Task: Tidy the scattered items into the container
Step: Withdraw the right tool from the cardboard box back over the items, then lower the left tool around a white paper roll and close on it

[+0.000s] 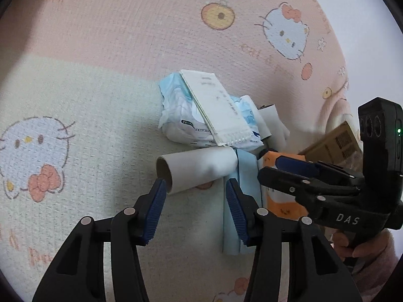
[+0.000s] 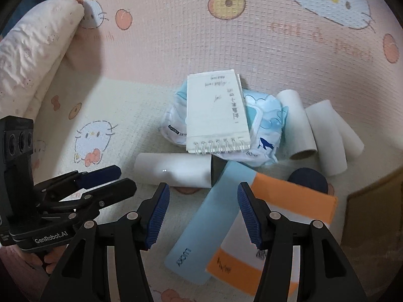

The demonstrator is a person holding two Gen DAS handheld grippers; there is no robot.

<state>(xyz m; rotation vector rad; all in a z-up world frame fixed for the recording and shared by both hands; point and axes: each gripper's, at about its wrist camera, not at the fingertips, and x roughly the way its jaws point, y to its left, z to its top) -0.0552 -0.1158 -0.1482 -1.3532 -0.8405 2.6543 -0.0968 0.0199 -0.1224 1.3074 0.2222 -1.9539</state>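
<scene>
While you hold both grippers over the mat [image 2: 156, 37], its pink and cream halves with cartoon cats fill both views, and a rolled quilt [image 2: 32, 50] lies at its far left corner in the right wrist view. A brown box [image 1: 335, 143] shows at the right edge of the left wrist view, just behind your right gripper [image 1: 272, 167]; only a part of it is visible, so you cannot tell what it holds. The scattered items lie in one heap on the cream half: a blue and white tissue pack [image 2: 264, 123] with a spiral notepad [image 2: 216, 115] resting on top, a light blue card [image 2: 209, 216] overlapped by an orange and white card [image 2: 279, 216], and a white tube [image 2: 173, 170] lying on its side, its end touching the blue card. Three more tubes [image 2: 325, 136] lean together to the right of the pack, and a dark round lid [image 2: 308, 180] sits just behind the orange card. Your left gripper [image 1: 195, 209] hovers with its jaws wide apart and empty, the tube just beyond its left finger. Your right gripper's jaws are also spread and hold nothing, poised above the two cards.
</scene>
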